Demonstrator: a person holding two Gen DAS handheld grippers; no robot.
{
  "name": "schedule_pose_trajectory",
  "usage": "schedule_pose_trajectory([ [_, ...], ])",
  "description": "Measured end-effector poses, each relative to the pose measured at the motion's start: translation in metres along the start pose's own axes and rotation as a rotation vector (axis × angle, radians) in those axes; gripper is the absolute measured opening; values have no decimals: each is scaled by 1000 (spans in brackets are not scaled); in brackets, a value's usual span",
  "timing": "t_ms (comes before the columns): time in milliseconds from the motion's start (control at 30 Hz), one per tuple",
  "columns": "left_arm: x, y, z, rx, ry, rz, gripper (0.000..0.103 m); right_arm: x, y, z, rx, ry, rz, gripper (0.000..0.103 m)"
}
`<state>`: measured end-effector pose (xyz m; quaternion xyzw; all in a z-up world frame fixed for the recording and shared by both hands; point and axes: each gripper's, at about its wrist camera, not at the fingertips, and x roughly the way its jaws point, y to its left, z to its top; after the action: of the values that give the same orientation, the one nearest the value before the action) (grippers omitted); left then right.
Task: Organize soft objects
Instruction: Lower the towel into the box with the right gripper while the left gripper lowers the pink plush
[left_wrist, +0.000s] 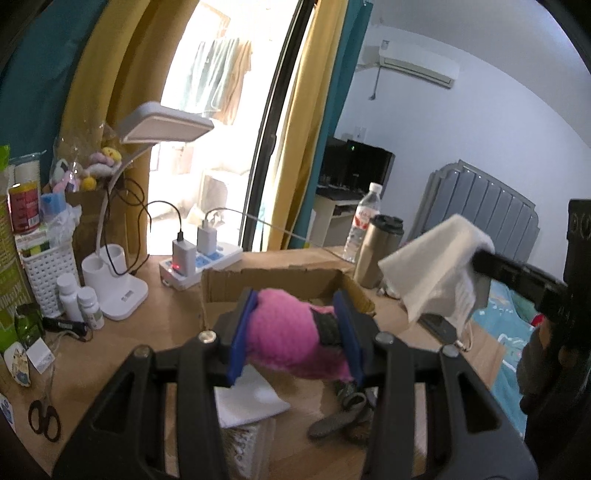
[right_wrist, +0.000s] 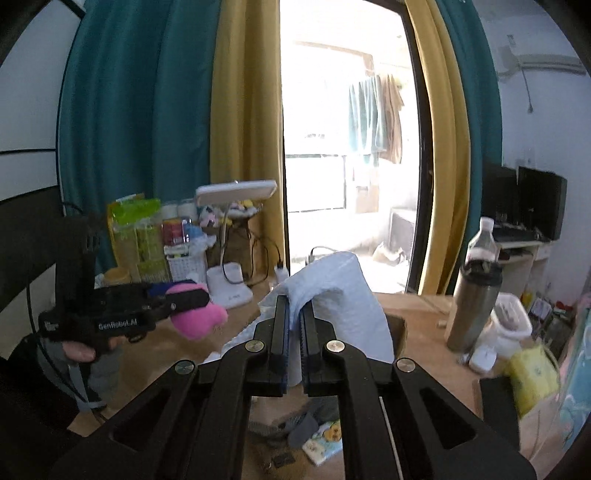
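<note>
My left gripper (left_wrist: 295, 325) is shut on a pink knitted soft toy (left_wrist: 288, 332) and holds it in the air in front of an open cardboard box (left_wrist: 273, 284) on the wooden desk. In the right wrist view the left gripper (right_wrist: 184, 299) shows at the left with the pink toy (right_wrist: 199, 321). My right gripper (right_wrist: 294, 321) is shut on a white cloth (right_wrist: 340, 295) that drapes over its fingers. In the left wrist view the right gripper (left_wrist: 480, 262) holds the cloth (left_wrist: 436, 266) up at the right of the box.
A white desk lamp (left_wrist: 122, 280), a power strip (left_wrist: 199, 262), a white basket (left_wrist: 48, 273), small bottles (left_wrist: 79, 299) and scissors (left_wrist: 44, 413) stand at the left. A steel tumbler (left_wrist: 380, 251) and a water bottle (left_wrist: 364, 221) stand behind the box. Paper (left_wrist: 251, 402) and grey items lie below.
</note>
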<state>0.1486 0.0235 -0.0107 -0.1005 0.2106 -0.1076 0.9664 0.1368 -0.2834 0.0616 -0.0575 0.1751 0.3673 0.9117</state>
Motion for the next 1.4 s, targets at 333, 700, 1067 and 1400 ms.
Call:
schedule_pose_trajectory([
  [333, -1, 0, 17, -1, -43, 6, 44, 15, -7, 23, -46, -13, 17, 6],
  [700, 39, 0, 32, 13, -14, 35, 44, 58, -39, 17, -18, 21, 60, 6],
  [1067, 99, 1, 37, 13, 50, 38, 44, 111, -75, 1, 27, 91, 83, 6],
  [1400, 150, 6, 27, 9, 117, 45, 44, 156, -99, -29, 95, 187, 68, 6],
])
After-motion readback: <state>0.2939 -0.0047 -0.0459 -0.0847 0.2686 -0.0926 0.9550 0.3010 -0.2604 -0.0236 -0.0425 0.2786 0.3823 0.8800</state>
